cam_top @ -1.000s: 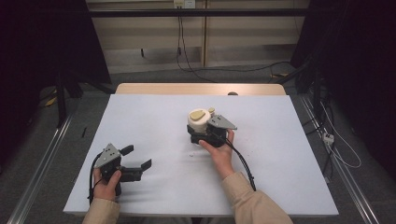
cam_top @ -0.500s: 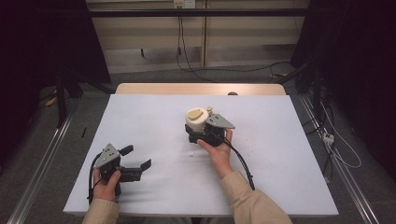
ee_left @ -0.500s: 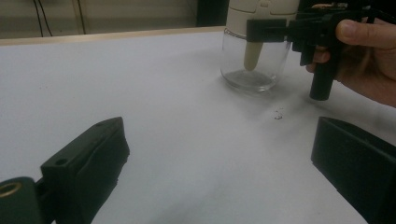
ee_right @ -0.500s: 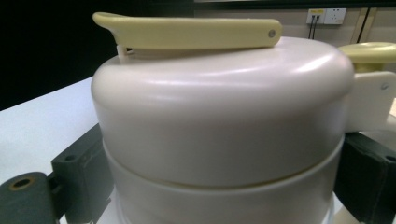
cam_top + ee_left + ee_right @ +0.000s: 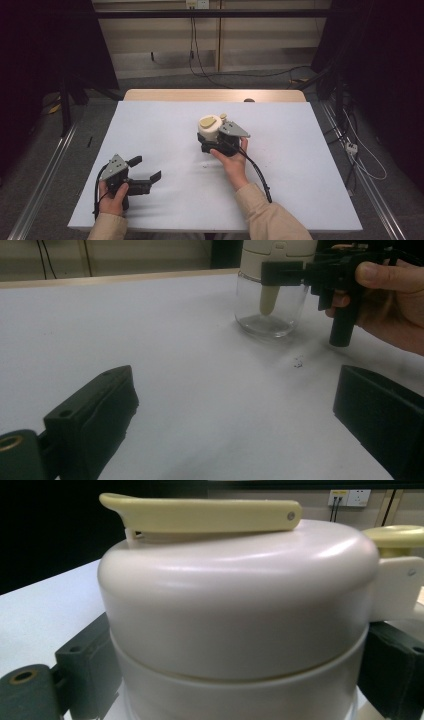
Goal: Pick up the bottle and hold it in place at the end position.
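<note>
Item 1, jar (image 5: 209,129): a clear glass body under a cream lid (image 5: 240,615), standing upright on the white table (image 5: 165,125), a little right of centre and toward the far half. In the left gripper view the glass base (image 5: 270,310) rests flat on the surface, with a pale yellow stem inside it. On top of the lid lies a long pale yellow lever (image 5: 200,515), roughly level; a second yellow knob (image 5: 395,536) sits at the lid's right edge on a cream tab.

Item 2, my right gripper (image 5: 212,142): held in my right hand (image 5: 231,160) at the near right side of the jar. Its two black jaws stand one on each side of the jar just below the lid, closed in against it; the right gripper view shows both pads flush with the lid's skirt. Grey plate on top, cable trailing back along my sleeve.

Item 3, my left gripper (image 5: 145,169): held in my left hand (image 5: 114,196) at the near left of the table, well apart from the jar. Jaws spread wide, nothing between them, pointing right toward the jar; the left gripper view looks along them at bare table.

Item 4, table edge: a wooden strip (image 5: 215,95) shows along the far side beyond the white surface.
</note>
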Demonstrator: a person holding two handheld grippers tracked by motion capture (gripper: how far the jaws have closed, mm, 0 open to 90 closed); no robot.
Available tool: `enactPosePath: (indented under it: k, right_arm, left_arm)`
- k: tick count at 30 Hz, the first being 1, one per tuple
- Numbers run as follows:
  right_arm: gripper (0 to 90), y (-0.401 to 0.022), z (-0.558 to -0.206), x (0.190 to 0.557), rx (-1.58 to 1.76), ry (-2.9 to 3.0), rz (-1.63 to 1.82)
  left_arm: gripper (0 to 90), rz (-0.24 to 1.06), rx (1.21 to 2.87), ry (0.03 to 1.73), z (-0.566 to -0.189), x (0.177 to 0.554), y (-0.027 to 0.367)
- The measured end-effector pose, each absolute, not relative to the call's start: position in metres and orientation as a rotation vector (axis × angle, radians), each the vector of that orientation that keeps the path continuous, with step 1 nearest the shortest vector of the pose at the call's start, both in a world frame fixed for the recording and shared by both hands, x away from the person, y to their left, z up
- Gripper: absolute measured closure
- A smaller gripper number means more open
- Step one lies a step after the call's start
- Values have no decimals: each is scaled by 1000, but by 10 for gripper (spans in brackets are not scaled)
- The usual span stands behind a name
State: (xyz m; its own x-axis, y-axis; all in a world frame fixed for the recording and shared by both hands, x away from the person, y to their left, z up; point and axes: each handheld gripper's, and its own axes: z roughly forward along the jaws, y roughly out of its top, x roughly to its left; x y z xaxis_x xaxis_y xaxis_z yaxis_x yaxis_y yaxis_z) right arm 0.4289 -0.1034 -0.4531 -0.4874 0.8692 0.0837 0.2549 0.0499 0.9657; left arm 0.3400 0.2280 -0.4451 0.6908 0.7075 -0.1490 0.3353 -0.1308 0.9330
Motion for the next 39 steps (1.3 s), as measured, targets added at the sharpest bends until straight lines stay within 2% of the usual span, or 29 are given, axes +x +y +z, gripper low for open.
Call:
enactPosePath:
  k: [39]
  right_arm:
    - [54,-112,-452,422,1134,1878,1414]
  left_arm:
    - [32,395,1736,833,-444,339,227]
